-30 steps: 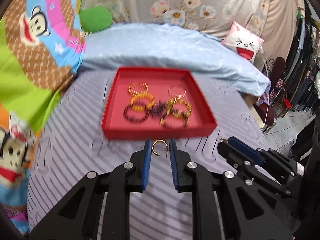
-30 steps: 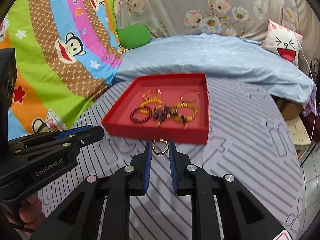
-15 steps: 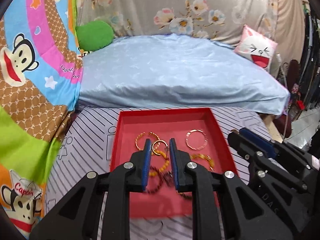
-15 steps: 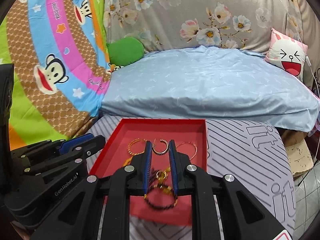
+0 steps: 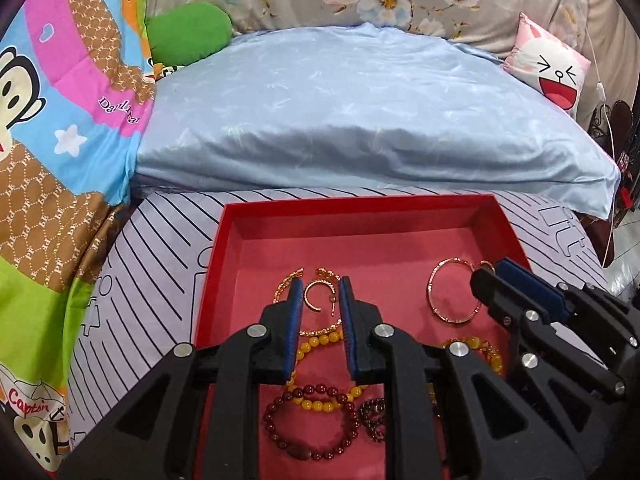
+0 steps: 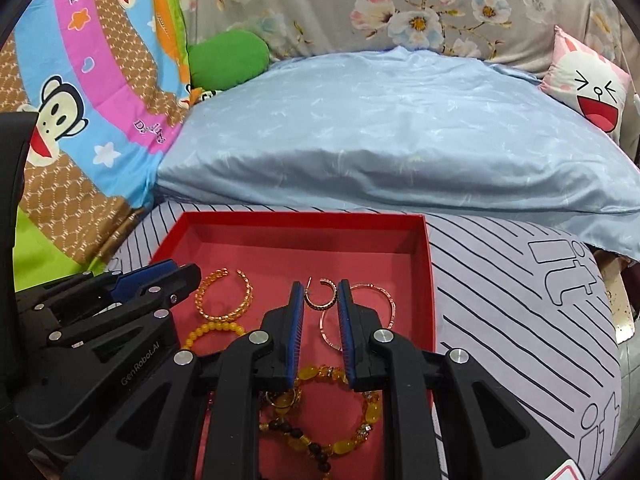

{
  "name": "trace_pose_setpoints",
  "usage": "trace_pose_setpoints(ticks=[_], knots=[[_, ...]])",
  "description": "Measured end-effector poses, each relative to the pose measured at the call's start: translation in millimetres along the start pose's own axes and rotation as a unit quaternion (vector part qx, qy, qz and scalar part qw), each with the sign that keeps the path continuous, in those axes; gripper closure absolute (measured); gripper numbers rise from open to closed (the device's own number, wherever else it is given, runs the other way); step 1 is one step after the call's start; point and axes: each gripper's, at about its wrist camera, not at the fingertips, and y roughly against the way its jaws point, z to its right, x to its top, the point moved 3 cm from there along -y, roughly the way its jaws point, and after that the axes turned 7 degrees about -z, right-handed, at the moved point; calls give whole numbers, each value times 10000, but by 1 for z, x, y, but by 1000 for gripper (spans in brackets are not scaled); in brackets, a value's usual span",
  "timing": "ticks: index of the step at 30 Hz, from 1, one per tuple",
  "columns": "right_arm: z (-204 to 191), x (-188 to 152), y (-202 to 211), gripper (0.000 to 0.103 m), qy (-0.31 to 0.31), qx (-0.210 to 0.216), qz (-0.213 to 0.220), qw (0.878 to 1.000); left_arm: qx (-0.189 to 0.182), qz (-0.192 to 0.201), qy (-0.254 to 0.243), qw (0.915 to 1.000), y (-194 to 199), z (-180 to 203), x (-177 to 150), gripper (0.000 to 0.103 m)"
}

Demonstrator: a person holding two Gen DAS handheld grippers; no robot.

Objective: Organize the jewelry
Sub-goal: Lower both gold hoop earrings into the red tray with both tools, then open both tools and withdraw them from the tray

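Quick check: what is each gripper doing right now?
Left gripper: shut on a gold hoop earring.
Right gripper: shut on a dark-studded hoop earring.

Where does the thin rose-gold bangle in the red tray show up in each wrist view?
Left wrist view: thin rose-gold bangle right of centre, beside the right gripper.
Right wrist view: bangle just right of centre, partly behind the right gripper's finger.
Shared landmark: red tray, with the bangle near its right wall.

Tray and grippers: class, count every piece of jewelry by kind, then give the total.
Hoop earrings: 2, one in the left gripper, one in the right gripper
Metal bangles: 2
Bead bracelets: 4
Total: 8
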Motion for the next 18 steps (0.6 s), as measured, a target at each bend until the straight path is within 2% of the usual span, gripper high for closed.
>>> trace_pose_setpoints(ticks=[9, 11, 13, 18], knots=[[1, 2, 1, 84, 5, -51, 19, 10000, 42, 28, -23, 10000, -5, 4, 1, 82], [0, 1, 4, 83, 22, -64, 45, 10000, 83, 44, -28, 10000, -2, 5, 0, 64], [1, 0, 9, 81, 1, -161, 101, 9998, 207, 139, -19, 9997, 3, 5, -1, 57], [5, -7, 30, 64, -200, -314, 252, 9990, 297, 238, -17, 9993, 24, 4, -5, 51]])
